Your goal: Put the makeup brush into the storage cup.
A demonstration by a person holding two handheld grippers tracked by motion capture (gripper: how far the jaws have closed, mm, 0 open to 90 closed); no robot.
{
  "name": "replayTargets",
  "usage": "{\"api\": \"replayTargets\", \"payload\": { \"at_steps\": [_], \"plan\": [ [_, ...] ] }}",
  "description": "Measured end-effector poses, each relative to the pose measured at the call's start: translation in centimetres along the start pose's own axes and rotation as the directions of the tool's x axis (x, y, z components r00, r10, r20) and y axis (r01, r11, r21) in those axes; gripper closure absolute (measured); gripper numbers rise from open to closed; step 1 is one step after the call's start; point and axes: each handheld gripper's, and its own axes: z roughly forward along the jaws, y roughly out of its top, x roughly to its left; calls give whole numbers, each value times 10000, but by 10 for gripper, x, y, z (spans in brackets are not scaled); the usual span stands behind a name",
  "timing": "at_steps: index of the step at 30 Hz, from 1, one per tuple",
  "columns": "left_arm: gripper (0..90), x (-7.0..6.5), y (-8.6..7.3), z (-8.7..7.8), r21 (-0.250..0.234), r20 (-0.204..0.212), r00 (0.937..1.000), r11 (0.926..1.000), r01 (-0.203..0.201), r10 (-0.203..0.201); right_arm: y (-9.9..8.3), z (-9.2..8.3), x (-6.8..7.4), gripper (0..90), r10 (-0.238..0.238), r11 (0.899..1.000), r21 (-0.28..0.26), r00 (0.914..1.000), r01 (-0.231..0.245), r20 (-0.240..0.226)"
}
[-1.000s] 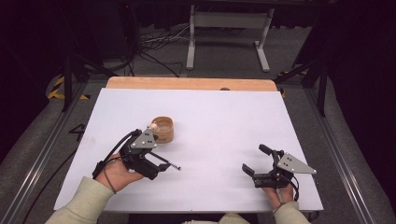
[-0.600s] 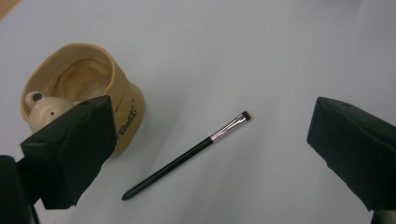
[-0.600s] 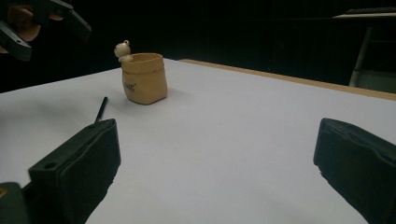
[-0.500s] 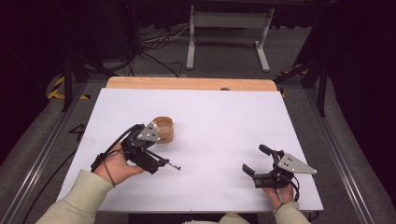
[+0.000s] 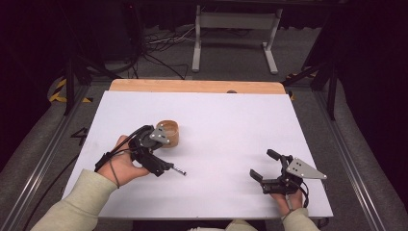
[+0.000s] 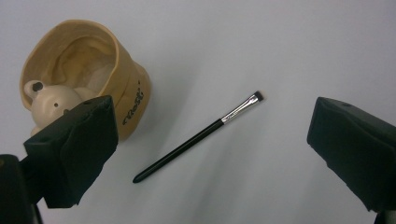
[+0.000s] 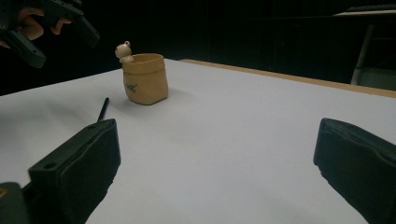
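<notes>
1. L tongs [image 5: 161,154] are hovering over the brush [image 6: 198,136], jaws spread wide & holding nothing. In the left gripper view the brush is lying on the bare tabletop [image 5: 231,125] right between the two black jaws, just beside the tan cup [image 6: 95,70] but not touching it.
2. Key relation: the brush's long axis is running diagonal across the jaw gap, bristle end [image 6: 257,97] toward the upper right, handle tip toward the lower left. My read: the L tongs are needing a wrist twist so the jaws close across the shaft, not along it.
3. L hand [image 5: 122,161] is far nearer; the R tongs [image 5: 269,168] are resting well apart at the tabletop's near right, also gaping & empty.
4. The cup is standing upright w/ a small bear figure [image 7: 123,50] at its rim; in the right gripper view the brush is lying short of the cup, toward the camera.
5. Hard to make out: in the high view the L tongs are covering most of the brush, w/ just its metal end [image 5: 180,171] poking out. The cup's inside is partly blocked by the bear; can't tell if anything else is in there. Cup lettering is too small to read.
</notes>
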Motion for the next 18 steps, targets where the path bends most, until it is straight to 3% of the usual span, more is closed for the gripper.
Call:
{"api": "replayTargets", "payload": {
  "at_steps": [9, 15, 18],
  "plan": [
    [31, 3, 4, 7, 951, 148, 9999, 9955, -62, 48, 0, -1, 0, 11, 60, 10000, 2, 10000, -60, 11],
    [37, 3, 8, 16, 1835, 664, 9974, 9823, -385, 267, 0, 0, 0, 11, 89, 10000, 2, 10000, -89, 2],
    [39, 4, 9, 18, 1907, 726, 9969, 9806, -452, 318, 0, 0, 0, 11, 95, 10000, -6, 10000, -95, 2]
  ]
}}
